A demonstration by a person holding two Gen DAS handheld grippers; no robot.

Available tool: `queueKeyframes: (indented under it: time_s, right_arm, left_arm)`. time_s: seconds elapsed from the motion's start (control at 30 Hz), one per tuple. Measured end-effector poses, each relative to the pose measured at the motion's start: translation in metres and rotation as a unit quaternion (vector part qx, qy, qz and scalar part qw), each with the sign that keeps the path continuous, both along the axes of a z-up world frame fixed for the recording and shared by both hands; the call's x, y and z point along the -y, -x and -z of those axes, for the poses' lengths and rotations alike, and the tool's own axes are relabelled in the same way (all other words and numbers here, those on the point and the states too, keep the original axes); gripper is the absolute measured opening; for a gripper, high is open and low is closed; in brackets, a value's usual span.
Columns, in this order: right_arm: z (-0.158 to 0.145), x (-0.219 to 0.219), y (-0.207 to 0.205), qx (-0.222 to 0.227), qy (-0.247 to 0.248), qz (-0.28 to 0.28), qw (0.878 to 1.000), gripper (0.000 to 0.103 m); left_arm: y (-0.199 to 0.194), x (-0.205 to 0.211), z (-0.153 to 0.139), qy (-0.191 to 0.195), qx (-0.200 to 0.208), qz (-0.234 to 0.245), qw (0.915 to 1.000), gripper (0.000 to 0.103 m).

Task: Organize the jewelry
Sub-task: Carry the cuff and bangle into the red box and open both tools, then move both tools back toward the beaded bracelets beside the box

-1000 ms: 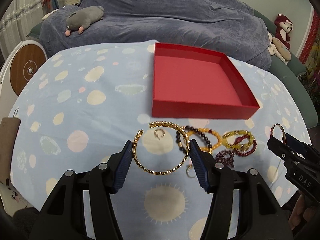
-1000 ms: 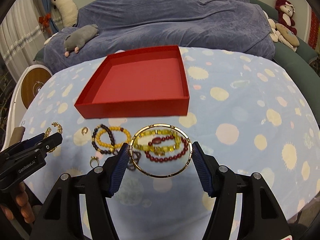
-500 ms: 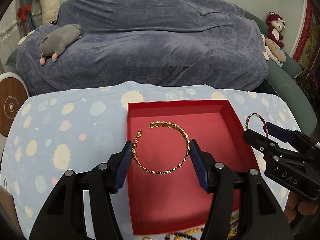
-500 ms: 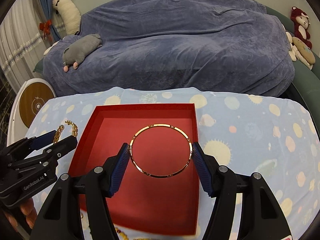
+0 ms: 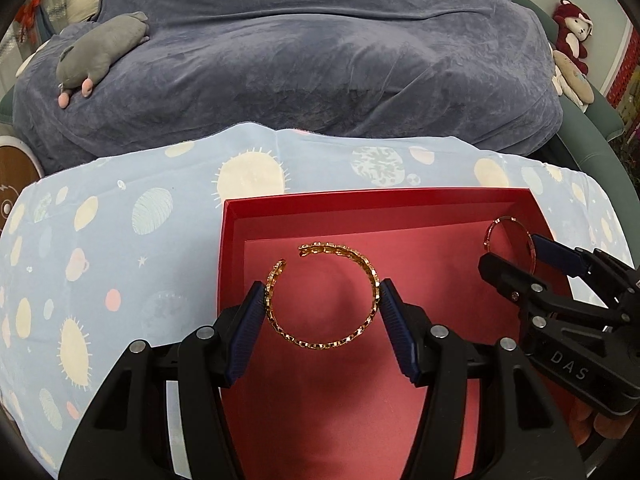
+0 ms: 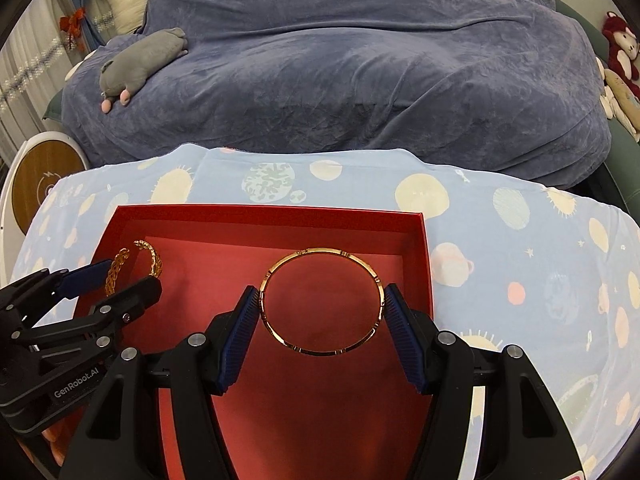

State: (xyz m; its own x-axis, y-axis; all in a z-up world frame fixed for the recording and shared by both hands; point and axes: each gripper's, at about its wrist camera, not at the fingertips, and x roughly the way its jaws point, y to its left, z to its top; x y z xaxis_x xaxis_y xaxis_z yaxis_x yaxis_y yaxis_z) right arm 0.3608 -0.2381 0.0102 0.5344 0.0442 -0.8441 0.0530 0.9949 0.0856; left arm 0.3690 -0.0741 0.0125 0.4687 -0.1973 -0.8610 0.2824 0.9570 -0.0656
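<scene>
My left gripper (image 5: 322, 300) is shut on an open gold chain cuff bracelet (image 5: 370, 272) and holds it over the left part of the red box (image 5: 376, 202). My right gripper (image 6: 322, 304) is shut on a smooth gold bangle (image 6: 320, 252) and holds it over the right part of the red box (image 6: 264, 214). The cuff (image 6: 114, 268) shows at the left of the right wrist view. The bangle (image 5: 490, 232) shows at the right of the left wrist view. I cannot tell how high either sits above the box floor.
The box sits on a blue cloth with sun and planet prints (image 5: 120, 240). Behind it is a sofa under a dark blue cover (image 5: 320, 60) with a grey plush toy (image 5: 100, 56). A round white and wood device (image 6: 36, 184) stands at the left.
Both grippers carried their bracelets forward from above the pile of beaded bracelets to over the red box, then lower and deeper into it. The pile has left both views.
</scene>
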Motion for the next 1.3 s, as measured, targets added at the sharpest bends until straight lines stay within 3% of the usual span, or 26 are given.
queueKeyframes:
  time_s: [0.23,0.43,0.63,0.8,0.97,1.3]
  right_arm:
    - [-0.004,0.000,0.004,0.007,0.001,-0.001,1.000,0.064]
    - [-0.035,-0.001,0.030,0.033,-0.001,-0.003,0.999,0.068]
    - [-0.068,0.003,0.086,0.056,-0.003,0.008,0.998,0.068]
    - [-0.077,0.003,0.151,0.062,0.001,0.019,0.998,0.069]
    - [-0.067,0.000,0.216,0.046,0.006,0.031,0.998,0.069]
    - [-0.021,-0.019,0.315,0.003,0.019,0.050,0.999,0.069]
  left_arm:
    - [0.001,0.003,-0.004,-0.007,0.008,-0.002,0.9999,0.062]
    - [0.021,-0.002,-0.031,0.006,0.033,-0.004,0.9994,0.064]
    - [0.067,-0.021,-0.065,0.022,0.051,-0.008,0.9984,0.066]
    - [0.124,-0.039,-0.078,0.018,0.064,-0.010,0.9977,0.069]
    - [0.182,-0.053,-0.071,0.013,0.052,-0.012,0.9985,0.069]
    - [0.273,-0.071,-0.025,0.005,0.005,-0.027,0.9996,0.069]
